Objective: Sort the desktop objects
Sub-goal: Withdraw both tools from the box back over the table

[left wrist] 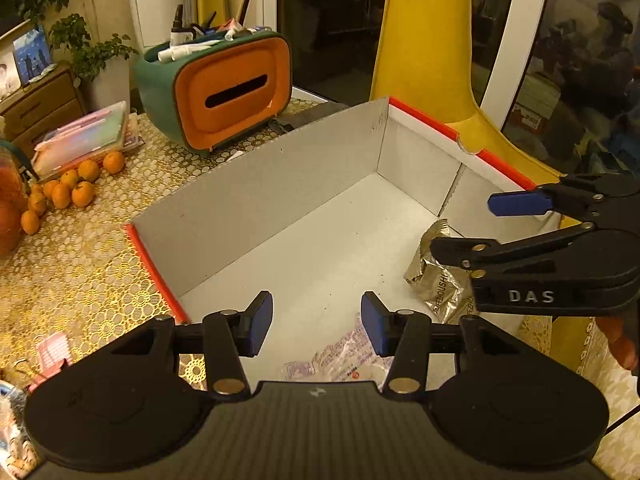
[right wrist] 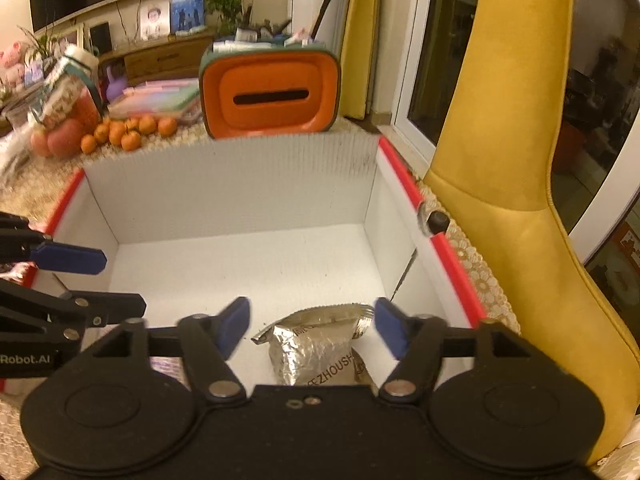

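A white cardboard box with red rims point(left wrist: 256, 196) point(right wrist: 224, 184) sits on the table. A crinkled silver snack packet point(left wrist: 440, 276) point(right wrist: 316, 348) lies on the box floor at its right side. A clear packet with purple print point(left wrist: 340, 356) lies on the floor at the near edge. My left gripper point(left wrist: 317, 326) is open and empty above the clear packet; it also shows in the right wrist view point(right wrist: 108, 280). My right gripper point(right wrist: 312, 328) is open and empty above the silver packet; it also shows in the left wrist view point(left wrist: 464, 226).
A green and orange tissue holder point(left wrist: 224, 88) point(right wrist: 272, 92) with pens and tubes on top stands behind the box. Several oranges point(left wrist: 68, 192) point(right wrist: 128, 132) and a pastel case point(left wrist: 84, 136) lie left. A pink comb point(left wrist: 54, 354) lies near left. A yellow chair point(right wrist: 520, 216) stands right.
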